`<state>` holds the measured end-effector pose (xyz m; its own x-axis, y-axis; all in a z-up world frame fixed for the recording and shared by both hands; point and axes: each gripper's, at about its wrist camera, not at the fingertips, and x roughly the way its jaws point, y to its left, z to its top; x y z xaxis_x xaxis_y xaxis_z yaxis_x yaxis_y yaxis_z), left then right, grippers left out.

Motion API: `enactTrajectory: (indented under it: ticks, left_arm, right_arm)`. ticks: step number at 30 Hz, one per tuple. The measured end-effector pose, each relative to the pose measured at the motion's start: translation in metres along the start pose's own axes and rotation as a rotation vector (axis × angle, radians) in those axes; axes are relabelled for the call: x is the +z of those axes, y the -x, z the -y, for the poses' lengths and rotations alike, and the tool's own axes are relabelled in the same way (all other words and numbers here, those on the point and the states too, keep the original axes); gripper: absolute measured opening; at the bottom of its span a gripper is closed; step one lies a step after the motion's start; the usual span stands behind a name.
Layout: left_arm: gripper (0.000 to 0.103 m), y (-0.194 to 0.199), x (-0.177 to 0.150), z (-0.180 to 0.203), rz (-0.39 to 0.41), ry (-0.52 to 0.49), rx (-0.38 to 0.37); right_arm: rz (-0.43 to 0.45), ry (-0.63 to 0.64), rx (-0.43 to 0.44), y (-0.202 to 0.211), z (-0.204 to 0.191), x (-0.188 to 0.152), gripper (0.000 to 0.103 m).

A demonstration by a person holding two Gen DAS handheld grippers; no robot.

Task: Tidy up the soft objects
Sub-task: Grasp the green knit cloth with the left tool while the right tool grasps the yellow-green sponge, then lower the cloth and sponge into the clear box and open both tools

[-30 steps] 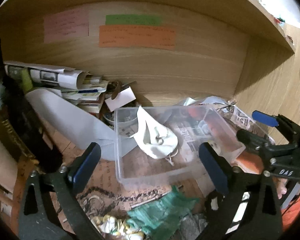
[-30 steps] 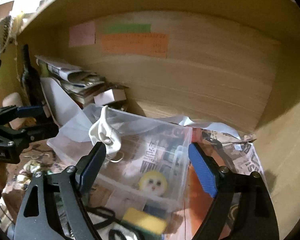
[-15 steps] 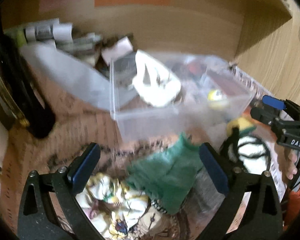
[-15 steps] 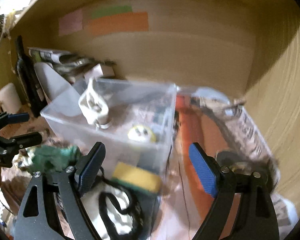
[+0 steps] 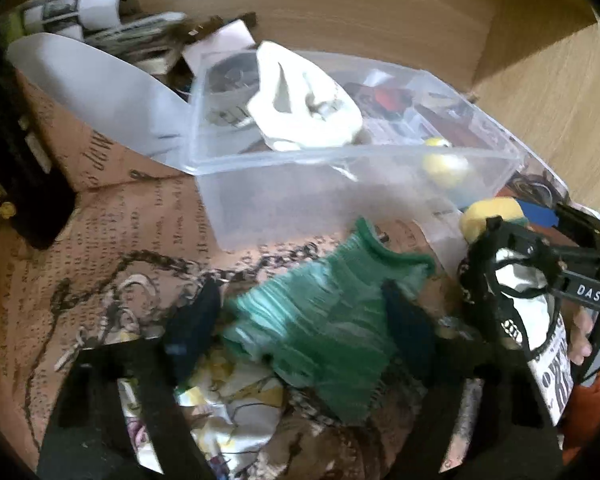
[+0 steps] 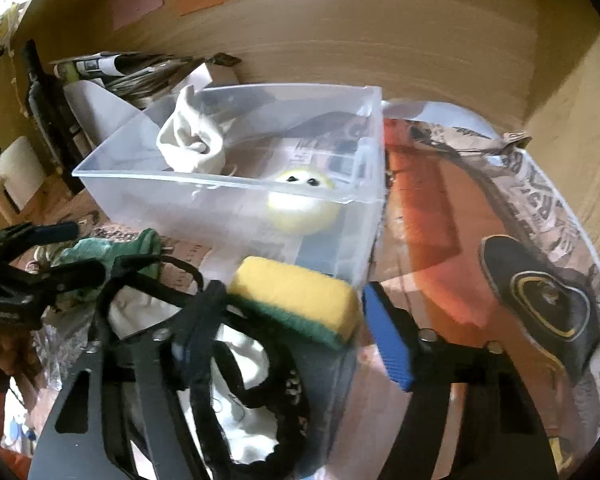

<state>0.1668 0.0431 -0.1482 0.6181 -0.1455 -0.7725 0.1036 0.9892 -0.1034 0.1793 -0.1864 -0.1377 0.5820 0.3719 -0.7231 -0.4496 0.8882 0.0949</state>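
Green cloth (image 5: 324, 320), yellow-green sponge (image 6: 296, 300)

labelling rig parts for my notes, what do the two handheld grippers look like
Both are black angular frames with cut-out slots, each ending in two fingers faced with ribbed blue pads: left gripper, right gripper. The right one carries white "DAS" lettering on its side.

Sponge (image 6: 296, 300) lies before the bin (image 6: 228, 208), which holds a cloth (image 6: 192, 140)

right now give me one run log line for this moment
left tongs: closing around green cloth | right tongs: closing around sponge | clear bin: white cloth, yellow toy inside
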Motion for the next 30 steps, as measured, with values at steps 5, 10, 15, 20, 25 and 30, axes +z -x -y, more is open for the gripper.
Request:
enactTrajectory:
  ticks: [5, 10, 15, 20, 25, 30]
  left_arm:
    - [0.055, 0.005, -0.002, 0.005, 0.040, -0.027, 0.014]
    - [0.038, 0.018, -0.004, 0.004, 0.071, -0.034, 0.012]
    - [0.033, 0.035, -0.004, 0.004, 0.105, -0.034, -0.003]
    - [0.032, 0.059, -0.001, 0.008, 0.158, -0.035, -0.029]
    - [0.032, 0.085, 0.009, 0.010, 0.227, -0.031, -0.048]
    - [0.032, 0.103, 0.025, 0.007, 0.296, -0.017, -0.032]
  right_arm:
    - [0.015, 0.005, -0.016, 0.005, -0.001, -0.001, 0.042]
    - [0.045, -0.012, -0.025, 0.012, 0.003, 0.001, 0.036]
    - [0.083, -0.004, -0.034, 0.024, 0.000, 0.003, 0.034]
    - [0.142, 0.013, -0.033, 0.045, -0.004, 0.009, 0.034]
    - [0.213, 0.028, -0.030, 0.065, -0.011, 0.018, 0.034]
    - [0.279, 0.031, -0.017, 0.079, -0.015, 0.030, 0.034]
